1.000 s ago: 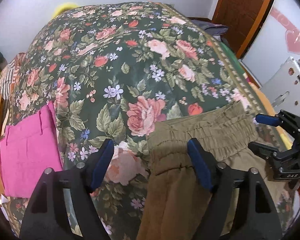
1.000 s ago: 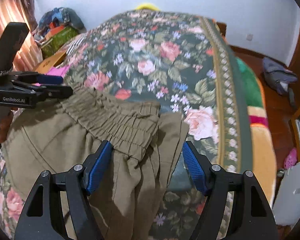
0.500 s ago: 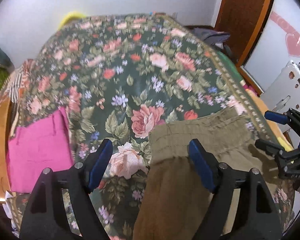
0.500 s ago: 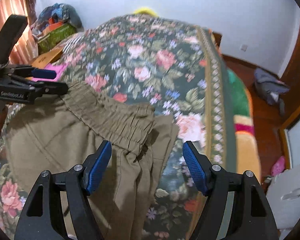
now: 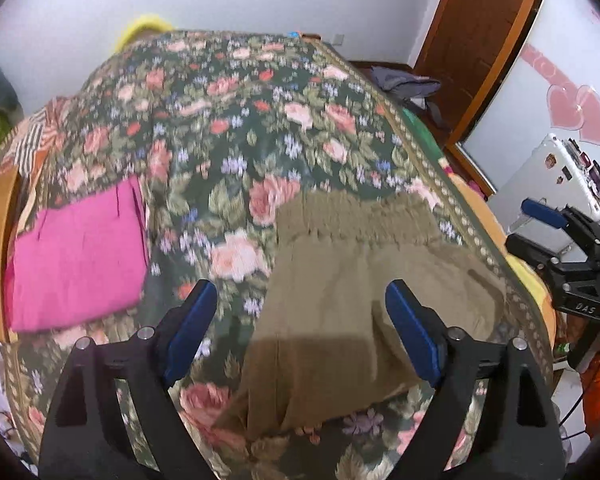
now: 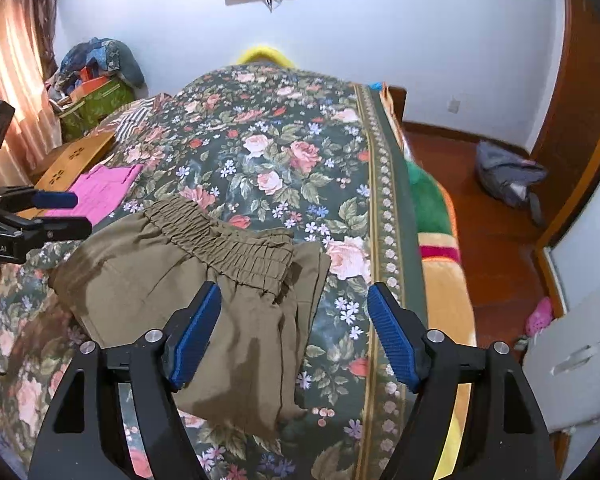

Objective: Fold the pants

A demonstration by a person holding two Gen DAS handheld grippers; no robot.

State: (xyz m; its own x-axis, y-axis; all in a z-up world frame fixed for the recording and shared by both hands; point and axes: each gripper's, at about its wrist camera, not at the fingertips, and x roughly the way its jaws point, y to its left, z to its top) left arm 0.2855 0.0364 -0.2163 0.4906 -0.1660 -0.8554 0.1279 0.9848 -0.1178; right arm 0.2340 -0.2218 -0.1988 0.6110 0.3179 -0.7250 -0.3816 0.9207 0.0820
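The olive pants (image 6: 188,276) lie on the floral bedspread (image 6: 284,152) at the near end of the bed, close to its right edge, with the gathered elastic waistband (image 6: 224,240) turned toward the far end and the legs running toward the near edge, where the cloth hangs over. A loose fold of fabric sticks out on the right side of the waistband, just beside the patterned border strip of the bedspread. In the left wrist view the pants (image 5: 340,300) are blurred but show the same lie, waistband (image 5: 356,216) away from the camera.

The right gripper (image 6: 294,332) hovers above the right half of the pants with its blue pads (image 6: 196,332) spread wide and nothing between them. The left gripper (image 5: 300,332) hangs above the left half of the pants, its pads (image 5: 412,332) also held well apart and gripping nothing. Each gripper appears at the edge of the other's view, clear of the cloth.

A folded pink garment (image 5: 80,256) rests near the left edge of the bed, well apart from the pants. Past that edge stands a wooden board (image 6: 76,152) with cut-out holes; a grey bag (image 6: 508,176) lies on the wooden floor to the right of the bed
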